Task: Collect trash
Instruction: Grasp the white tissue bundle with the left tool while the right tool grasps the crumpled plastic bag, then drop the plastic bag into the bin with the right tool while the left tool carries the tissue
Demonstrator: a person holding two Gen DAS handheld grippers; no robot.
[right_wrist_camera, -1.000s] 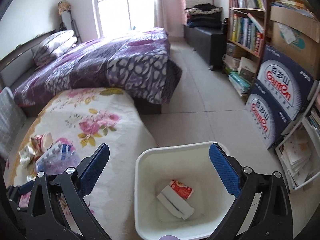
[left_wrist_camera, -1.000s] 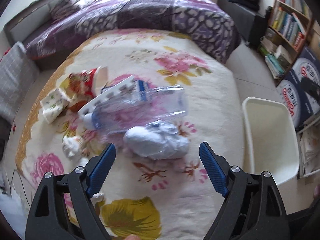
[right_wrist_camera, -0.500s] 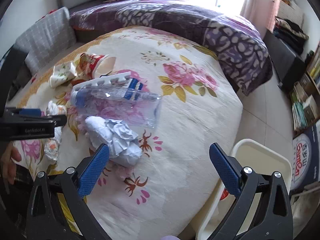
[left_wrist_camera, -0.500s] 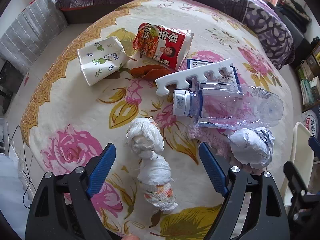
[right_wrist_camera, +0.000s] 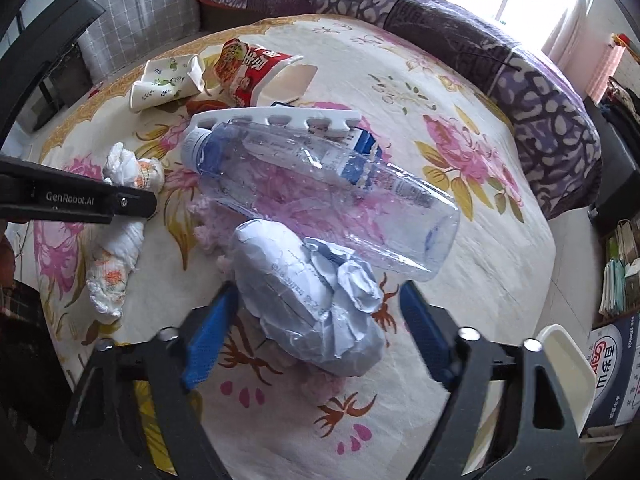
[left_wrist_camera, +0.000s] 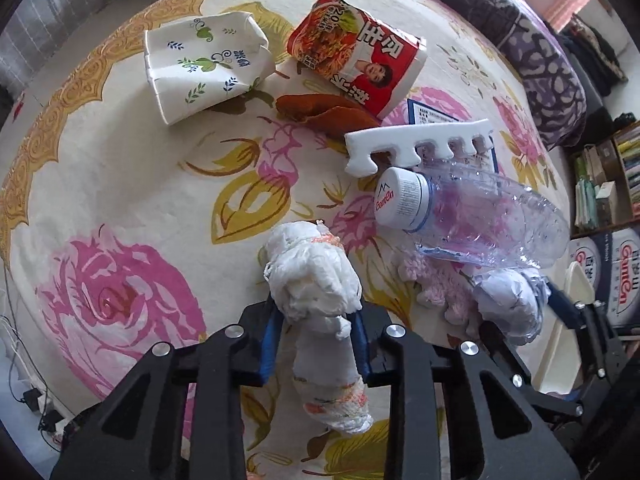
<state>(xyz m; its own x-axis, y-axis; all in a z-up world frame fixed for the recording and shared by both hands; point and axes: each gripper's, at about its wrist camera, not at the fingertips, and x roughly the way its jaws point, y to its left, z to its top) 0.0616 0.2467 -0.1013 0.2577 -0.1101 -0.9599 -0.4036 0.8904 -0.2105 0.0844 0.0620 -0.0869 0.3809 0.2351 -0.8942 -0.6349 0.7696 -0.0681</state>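
Trash lies on a floral blanket (left_wrist_camera: 120, 184). My left gripper (left_wrist_camera: 316, 340) points down at a twisted white tissue wad (left_wrist_camera: 312, 280). Its jaws are closing and the blue pads press the wad's narrow middle. In the right wrist view, a crumpled pale paper ball (right_wrist_camera: 312, 300) sits between the jaws of my right gripper (right_wrist_camera: 316, 336), which are closing. One pad is at the ball's left side and a gap remains on the right. A clear plastic bottle (right_wrist_camera: 320, 192) lies just beyond the ball.
Further back lie a white foam comb-shaped piece (left_wrist_camera: 412, 144), a red noodle cup (left_wrist_camera: 360, 52), a crushed leaf-print paper cup (left_wrist_camera: 204, 64), an orange-brown scrap (left_wrist_camera: 320, 110) and pink fluff (left_wrist_camera: 436, 284). A white bin (right_wrist_camera: 568, 360) stands off the bed's right edge, by boxes and bookshelves.
Both grippers came down over the trash. The left jaws went from wide apart to pinching the tissue wad. The right swung from the bin to the paper ball and its jaws narrowed.
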